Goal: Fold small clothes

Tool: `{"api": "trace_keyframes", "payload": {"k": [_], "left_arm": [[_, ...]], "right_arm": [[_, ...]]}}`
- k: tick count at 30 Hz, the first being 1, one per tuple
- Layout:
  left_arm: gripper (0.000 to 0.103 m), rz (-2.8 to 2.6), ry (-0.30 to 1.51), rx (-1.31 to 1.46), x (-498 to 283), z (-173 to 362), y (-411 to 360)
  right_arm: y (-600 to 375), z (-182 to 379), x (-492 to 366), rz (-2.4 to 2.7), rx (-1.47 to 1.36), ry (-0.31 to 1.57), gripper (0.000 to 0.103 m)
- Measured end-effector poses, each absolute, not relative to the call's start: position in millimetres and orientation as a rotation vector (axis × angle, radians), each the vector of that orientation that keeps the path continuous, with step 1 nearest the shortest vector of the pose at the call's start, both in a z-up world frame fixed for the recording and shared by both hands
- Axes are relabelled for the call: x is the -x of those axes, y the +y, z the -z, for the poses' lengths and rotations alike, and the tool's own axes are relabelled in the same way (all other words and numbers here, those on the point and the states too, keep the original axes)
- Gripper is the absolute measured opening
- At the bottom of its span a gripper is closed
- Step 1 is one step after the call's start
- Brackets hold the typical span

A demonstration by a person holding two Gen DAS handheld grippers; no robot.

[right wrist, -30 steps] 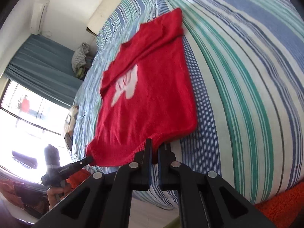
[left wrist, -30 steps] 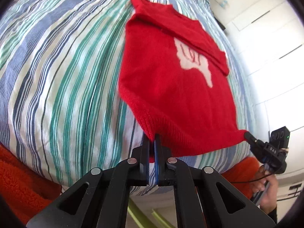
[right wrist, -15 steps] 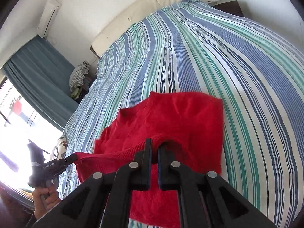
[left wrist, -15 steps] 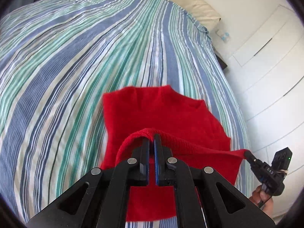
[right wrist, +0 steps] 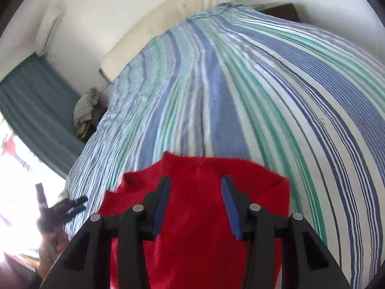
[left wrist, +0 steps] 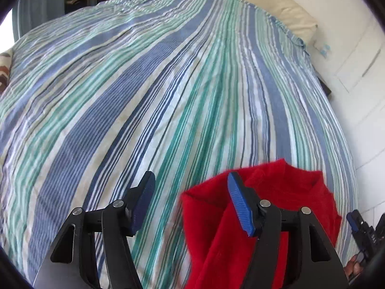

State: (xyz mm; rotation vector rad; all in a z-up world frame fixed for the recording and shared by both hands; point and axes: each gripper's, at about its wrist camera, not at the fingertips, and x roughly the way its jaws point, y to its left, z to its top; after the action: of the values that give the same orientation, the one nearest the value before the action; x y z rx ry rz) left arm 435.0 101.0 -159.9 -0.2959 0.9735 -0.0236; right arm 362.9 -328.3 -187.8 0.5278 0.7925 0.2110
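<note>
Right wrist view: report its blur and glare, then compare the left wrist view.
Right wrist view: blown-out window glare at lower left, bedspread stripes smeared, red sweater soft. Left wrist view: evenly lit, bedspread stripes sharper, red sweater edges fuzzy; fisheye bulge in both.

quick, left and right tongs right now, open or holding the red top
Left tongs: open, holding nothing; the red top lies beside and behind its right finger.
Right tongs: open, holding nothing, above the red top.

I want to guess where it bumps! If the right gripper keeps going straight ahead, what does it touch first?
Probably the red sweater, which lies right between the open right gripper fingers. Past it comes the striped bedspread. Depth is hard to judge.
</note>
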Motion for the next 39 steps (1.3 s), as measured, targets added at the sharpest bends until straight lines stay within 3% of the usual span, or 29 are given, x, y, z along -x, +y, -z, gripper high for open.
{"api": "trace_keyframes", "payload": {"k": [2,3,4,6,7,9,11,12,13,14,22,27,30,34,39], "left_arm": [[0.091,0.089,0.937,0.23,-395.5,157.8,86.3],[0.098,0.106,0.933,0.19,-380.2,163.2,77.1],[0.099,0.109,0.942,0.148,-370.0,172.8,68.3],[0.098,0.071,1.041,0.079,-368.1,204.3,58.4],[0.085,0.037,1.094,0.074,-370.4,216.7,60.7],[0.076,0.022,1.092,0.159,-357.3,211.1,75.1],[0.087,0.02,1.018,0.221,-325.4,185.3,80.0],[0.098,0.03,0.982,0.22,-305.8,173.4,78.3],[0.099,0.046,0.949,0.207,-284.4,164.1,74.4],[0.1,0.063,0.933,0.186,-261.5,159.0,68.4],[0.1,0.09,1.047,0.113,-146.4,210.7,26.3],[0.1,0.055,0.995,-0.052,-139.0,221.3,11.3],[0.103,0.059,1.02,-0.089,-145.0,236.2,10.6],[0.103,0.072,1.009,-0.093,-143.5,243.2,10.5],[0.103,0.081,1.006,-0.1,-141.9,244.9,10.4]], "right_arm": [[-306.2,185.1,-335.9,-0.338,-0.439,0.806,0.049],[-297.5,190.7,-324.2,-0.378,-0.407,0.828,0.056],[-292.1,200.8,-314.0,-0.391,-0.375,0.862,0.061],[-293.3,229.6,-301.9,-0.303,-0.314,0.952,0.061],[-298.7,242.2,-299.0,-0.24,-0.3,0.999,0.052],[-307.5,230.4,-277.9,-0.212,-0.353,0.97,0.049],[-307.0,202.4,-240.0,-0.236,-0.36,0.874,0.059],[-302.8,189.6,-219.0,-0.24,-0.343,0.826,0.073],[-298.1,182.1,-199.6,-0.233,-0.323,0.785,0.084],[-292.5,179.1,-179.7,-0.223,-0.302,0.756,0.087],[-255.4,223.4,-86.4,-0.082,-0.171,0.827,0.087],[-256.1,225.9,-72.2,0.009,-0.094,0.797,0.087],[-259.3,246.0,-75.9,0.045,-0.077,0.873,0.088],[-257.0,270.2,-75.0,0.04,-0.048,0.891,0.102],[-254.5,276.4,-73.4,0.049,-0.024,0.884,0.103]]}}
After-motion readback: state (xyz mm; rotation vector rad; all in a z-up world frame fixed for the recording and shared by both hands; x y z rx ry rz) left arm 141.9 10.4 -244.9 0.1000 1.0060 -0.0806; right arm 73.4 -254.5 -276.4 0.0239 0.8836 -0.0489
